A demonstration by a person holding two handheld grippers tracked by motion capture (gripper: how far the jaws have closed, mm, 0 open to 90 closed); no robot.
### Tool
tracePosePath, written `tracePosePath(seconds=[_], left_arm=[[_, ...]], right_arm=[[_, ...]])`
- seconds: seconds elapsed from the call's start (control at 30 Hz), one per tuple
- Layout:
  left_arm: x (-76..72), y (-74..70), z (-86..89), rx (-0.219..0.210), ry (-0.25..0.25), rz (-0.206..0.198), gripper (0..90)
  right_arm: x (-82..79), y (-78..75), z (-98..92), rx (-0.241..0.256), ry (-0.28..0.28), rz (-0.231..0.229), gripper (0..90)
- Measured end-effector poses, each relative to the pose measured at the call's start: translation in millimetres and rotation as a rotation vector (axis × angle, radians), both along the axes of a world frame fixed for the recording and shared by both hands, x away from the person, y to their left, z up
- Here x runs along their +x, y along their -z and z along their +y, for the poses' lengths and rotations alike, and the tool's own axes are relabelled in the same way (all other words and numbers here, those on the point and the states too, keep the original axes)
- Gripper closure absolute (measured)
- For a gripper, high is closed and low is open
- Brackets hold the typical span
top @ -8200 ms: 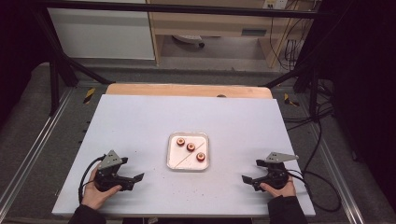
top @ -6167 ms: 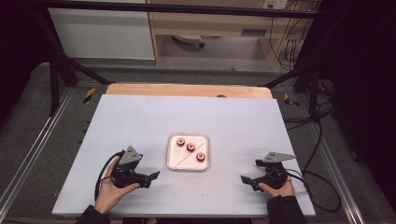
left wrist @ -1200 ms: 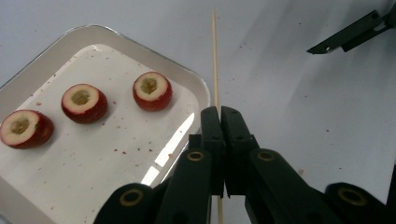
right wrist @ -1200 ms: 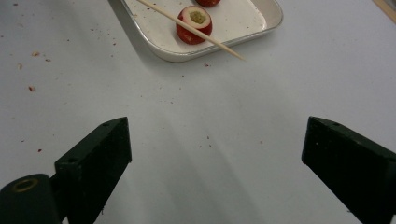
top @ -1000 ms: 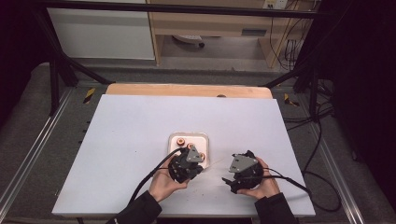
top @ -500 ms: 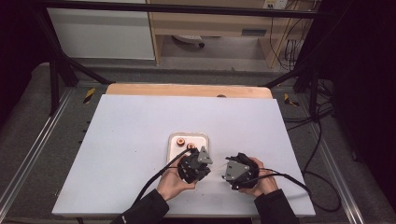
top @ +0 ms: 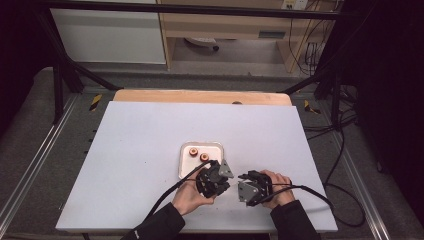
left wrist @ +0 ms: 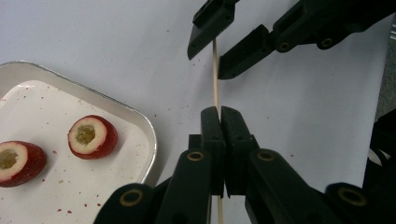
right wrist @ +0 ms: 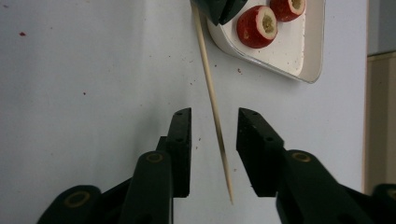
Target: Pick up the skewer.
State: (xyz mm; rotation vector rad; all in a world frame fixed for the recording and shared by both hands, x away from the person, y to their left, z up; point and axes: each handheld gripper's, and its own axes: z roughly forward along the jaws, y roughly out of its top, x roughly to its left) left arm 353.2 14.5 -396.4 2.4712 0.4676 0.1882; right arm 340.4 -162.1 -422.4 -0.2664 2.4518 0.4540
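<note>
**Inspector:** Start at the tools. The left gripper (left wrist: 219,122) has its jaws pressed together on a thin wooden skewer (left wrist: 215,74), which runs on past the tips. The right gripper (right wrist: 214,133) stands with its jaws apart, the skewer (right wrist: 212,100) passing between them without contact that I can make out.

**Clerk:** Where is that relative to the tray?

**Inspector:** Just off the near right corner of the white tray (top: 185,161), over the table (top: 125,140). Two cored red fruit pieces (left wrist: 92,136) lie in the tray, untouched by either tool.

**Clerk:** The step in hand?

**Inspector:** I judge it a hand-over or two-point hold of the skewer. Next the right jaws need to close squarely on the shaft, clear of the pointed end, before any piercing is tried.

**Clerk:** Against the frame one second ago?

**Inspector:** Both grippers have drawn nearer each other beside the tray. The high view is coarse, so whether the skewer had left the tray by then I cannot tell.
</note>
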Motion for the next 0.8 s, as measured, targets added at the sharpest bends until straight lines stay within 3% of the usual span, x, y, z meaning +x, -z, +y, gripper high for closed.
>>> tracePosePath(seconds=[0.43, 0.7, 0.8], left_arm=[[-0.5, 2.5, -2.3, 0.015, 0.011, 0.009, 88.5], [1.8, 1.7, -0.1, 0.035, 0.013, 0.025, 87.2], [4.6, -0.2, 3.6, 0.052, 0.005, 0.036, 78.8]], right_arm=[[-3.2, 2.2, -1.0, -0.088, -0.089, -0.054, 87.0], [-5.0, 1.0, 0.4, -0.121, -0.125, -0.081, 88.7], [-5.5, -0.7, 0.9, -0.128, -0.123, -0.097, 88.8]])
